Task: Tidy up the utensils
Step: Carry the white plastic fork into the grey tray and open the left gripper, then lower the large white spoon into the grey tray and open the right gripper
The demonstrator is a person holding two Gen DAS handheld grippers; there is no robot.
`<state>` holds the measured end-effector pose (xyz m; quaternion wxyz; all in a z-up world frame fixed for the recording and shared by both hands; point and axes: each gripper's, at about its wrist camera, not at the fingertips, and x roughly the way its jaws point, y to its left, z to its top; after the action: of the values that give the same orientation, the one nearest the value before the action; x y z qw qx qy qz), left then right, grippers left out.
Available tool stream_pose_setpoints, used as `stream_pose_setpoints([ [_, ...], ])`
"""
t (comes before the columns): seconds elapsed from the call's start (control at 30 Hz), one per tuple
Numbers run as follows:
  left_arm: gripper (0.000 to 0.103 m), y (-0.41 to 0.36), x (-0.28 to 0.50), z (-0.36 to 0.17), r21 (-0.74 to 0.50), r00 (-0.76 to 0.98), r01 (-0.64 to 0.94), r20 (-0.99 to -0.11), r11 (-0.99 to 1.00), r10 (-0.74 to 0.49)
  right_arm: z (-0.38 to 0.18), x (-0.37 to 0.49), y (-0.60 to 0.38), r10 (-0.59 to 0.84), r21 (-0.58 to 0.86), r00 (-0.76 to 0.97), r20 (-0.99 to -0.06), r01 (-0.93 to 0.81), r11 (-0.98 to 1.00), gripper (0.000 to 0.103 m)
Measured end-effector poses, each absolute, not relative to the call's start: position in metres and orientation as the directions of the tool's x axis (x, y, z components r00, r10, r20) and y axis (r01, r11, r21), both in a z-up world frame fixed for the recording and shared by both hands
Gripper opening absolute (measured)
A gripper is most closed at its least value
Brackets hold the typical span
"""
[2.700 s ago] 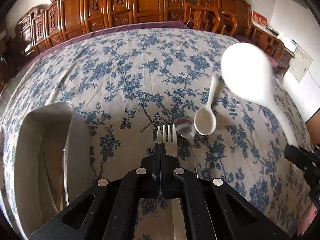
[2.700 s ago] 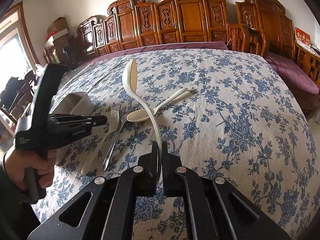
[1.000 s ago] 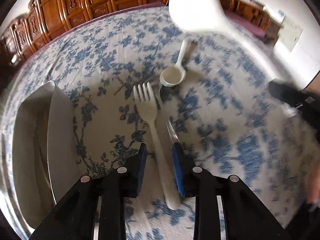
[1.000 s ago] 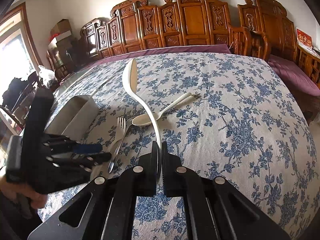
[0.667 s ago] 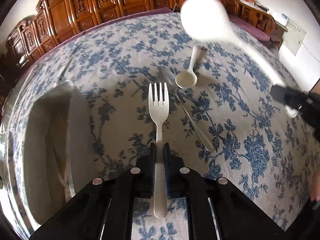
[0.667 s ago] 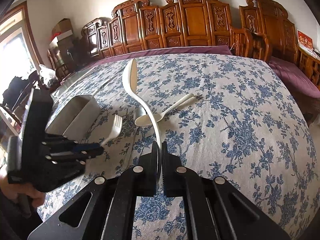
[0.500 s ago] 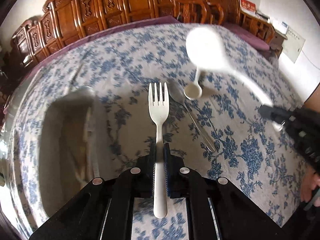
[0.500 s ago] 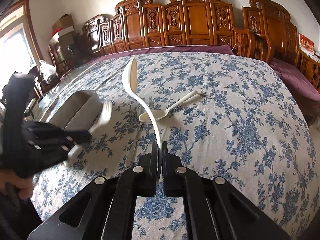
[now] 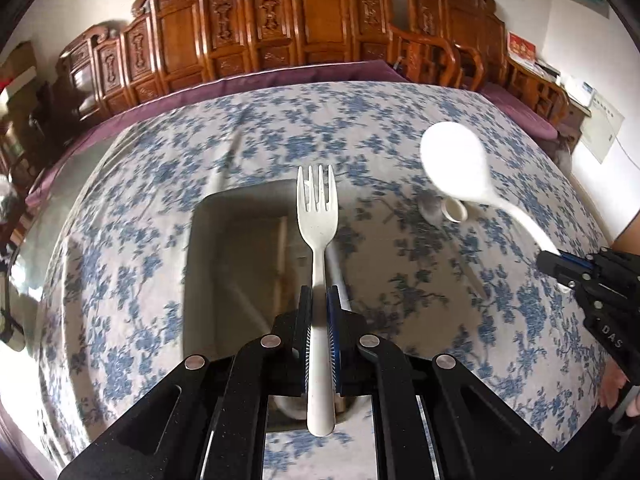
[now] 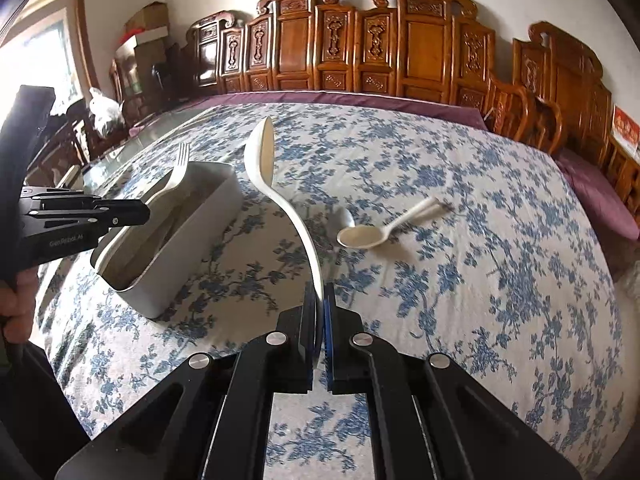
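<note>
You're clamping the fork (image 9: 317, 216) mid-handle in the left gripper (image 9: 319, 312) | light, stiff plastic | right gripper (image 10: 319, 300) pinching ladle (image 10: 260, 156) handle-end

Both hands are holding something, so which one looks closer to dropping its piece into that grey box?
Probably the left. The left gripper holds the white fork right above the open grey box. The right gripper holds the white ladle off to the box's side, above the tablecloth.

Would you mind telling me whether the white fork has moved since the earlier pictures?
Yes. The white fork, shut in the left gripper, has been lifted off the floral tablecloth and now hangs over the grey bin.
</note>
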<state>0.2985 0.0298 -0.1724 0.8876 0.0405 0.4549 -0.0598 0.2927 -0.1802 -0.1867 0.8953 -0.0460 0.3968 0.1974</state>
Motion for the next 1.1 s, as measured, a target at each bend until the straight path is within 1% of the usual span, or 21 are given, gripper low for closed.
stream_pose_setpoints([
  [0.4,0.007,0.071,0.314,-0.203,-0.031,0.551,0.080,-0.832,0.996,-0.070,-0.178,0.290,-0.127,0.319,0.039,0.585,-0.746,-0.440,0.897,0.005],
  [0.6,0.007,0.076,0.316,-0.203,-0.023,0.564,0.085,-0.823,0.996,-0.067,-0.176,0.292,-0.107,0.321,0.031,0.572,-0.754,-0.457,0.889,0.005],
  [0.7,0.011,0.080,0.316,-0.200,-0.021,0.571,0.084,-0.818,0.996,-0.066,-0.178,0.294,-0.096,0.318,0.025,0.565,-0.761,-0.464,0.886,0.005],
  [0.73,0.016,0.081,0.316,-0.199,-0.017,0.574,0.084,-0.816,0.996,-0.063,-0.179,0.295,-0.091,0.317,0.023,0.563,-0.763,-0.466,0.884,0.005],
  [0.77,0.019,0.083,0.316,-0.197,-0.014,0.580,0.082,-0.812,0.997,-0.059,-0.179,0.295,-0.087,0.315,0.019,0.562,-0.765,-0.468,0.883,0.005],
  [1.1,0.020,0.113,0.316,-0.185,-0.040,0.605,0.030,-0.795,0.999,-0.050,-0.188,0.307,-0.047,0.286,-0.023,0.543,-0.790,-0.491,0.871,0.005],
])
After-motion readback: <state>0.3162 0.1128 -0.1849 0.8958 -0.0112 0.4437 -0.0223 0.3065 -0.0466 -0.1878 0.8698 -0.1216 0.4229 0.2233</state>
